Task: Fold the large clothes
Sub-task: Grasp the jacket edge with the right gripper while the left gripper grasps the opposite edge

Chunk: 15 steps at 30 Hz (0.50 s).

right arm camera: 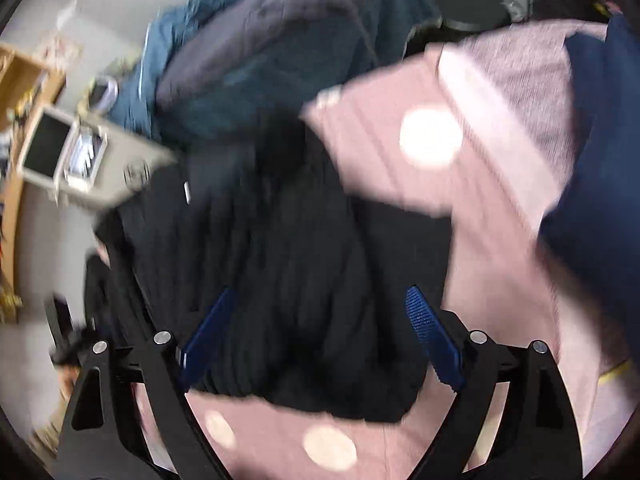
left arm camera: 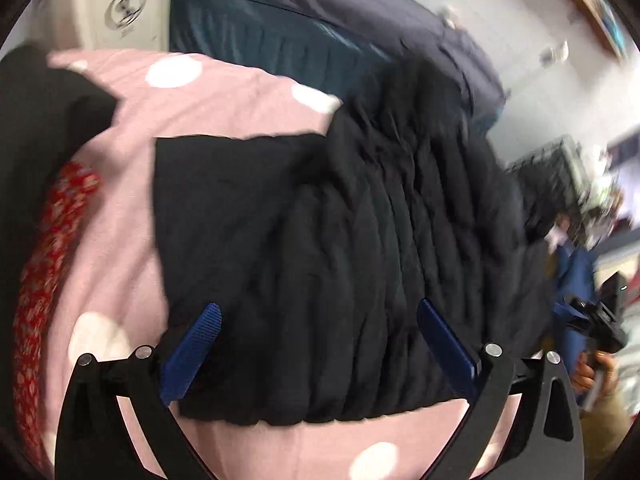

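black garment (left arm camera: 340,240) | on pink dotted sheet (left arm camera: 224,92) | left tool (left arm camera: 318,344), right tool (right arm camera: 320,336) wide, empty

Both wrist cameras looked steeply down, close above the black garment (left arm camera: 340,260) on the pink dotted bedspread (right arm camera: 500,280), sharing garment and bedspread.

Garment (left arm camera: 340,260) on bedsheet (left arm camera: 132,264), duvet (left arm camera: 320,28) behind (heaped)

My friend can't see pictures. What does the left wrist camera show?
A black garment lies folded on a pink sheet with white dots. The left gripper hangs over its near edge, jaws wide open and holding nothing. A dark blue blanket is piled behind.
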{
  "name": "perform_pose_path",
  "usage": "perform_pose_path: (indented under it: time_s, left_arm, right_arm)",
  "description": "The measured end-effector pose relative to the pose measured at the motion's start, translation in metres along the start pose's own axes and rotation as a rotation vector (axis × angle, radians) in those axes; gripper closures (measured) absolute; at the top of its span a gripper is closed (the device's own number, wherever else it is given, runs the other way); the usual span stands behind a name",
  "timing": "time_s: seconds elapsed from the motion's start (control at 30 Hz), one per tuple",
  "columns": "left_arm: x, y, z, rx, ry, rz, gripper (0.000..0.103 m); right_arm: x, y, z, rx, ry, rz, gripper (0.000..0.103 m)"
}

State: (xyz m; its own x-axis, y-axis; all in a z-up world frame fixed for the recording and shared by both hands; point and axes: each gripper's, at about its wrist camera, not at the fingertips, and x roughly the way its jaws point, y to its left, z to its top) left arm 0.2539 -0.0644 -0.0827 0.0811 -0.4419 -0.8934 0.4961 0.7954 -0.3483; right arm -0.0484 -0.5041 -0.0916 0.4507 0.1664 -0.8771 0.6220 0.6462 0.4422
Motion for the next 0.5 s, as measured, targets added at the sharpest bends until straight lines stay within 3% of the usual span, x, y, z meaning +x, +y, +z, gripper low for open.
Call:
perform_pose_path:
  time_s: [0.03, 0.07, 0.1, 0.17, 0.23, 0.33, 0.43, 0.5]
  left_arm:
    - [0.009, -0.010, -0.001, 0.056, 0.001, 0.042, 0.008]
    - [0.018, -0.020, 0.000, 0.119, 0.003, 0.112, 0.026]
    - [0.022, -0.025, 0.002, 0.147, 0.017, 0.143, 0.053]
    - [0.014, -0.026, 0.015, 0.098, 0.023, 0.111, 0.084]
    - [-0.006, -0.016, 0.028, 0.041, -0.016, 0.103, 0.089]
    - [-0.019, 0.023, 0.040, -0.126, 0.006, 0.040, 0.090]
    - [0.013, 0.057, 0.029, -0.258, 0.118, 0.020, 0.090]
    - [0.030, 0.065, 0.017, -0.301, 0.136, 0.024, 0.084]
  right_arm:
    - [0.013, 0.000, -0.013, -0.007, 0.035, -0.027, 0.034]
    - [0.023, -0.002, -0.020, -0.006, 0.052, -0.044, 0.068]
    - [0.034, -0.005, -0.027, 0.019, 0.072, -0.048, 0.075]
    - [0.030, -0.006, -0.029, 0.069, 0.040, -0.010, 0.091]
    - [0.003, -0.005, -0.023, 0.093, -0.030, 0.065, 0.094]
    - [-0.023, -0.011, -0.018, 0.117, -0.071, 0.079, 0.097]
    - [0.002, -0.025, -0.024, 0.168, 0.011, 0.061, 0.097]
    - [0.032, -0.028, -0.031, 0.169, 0.084, -0.014, 0.093]
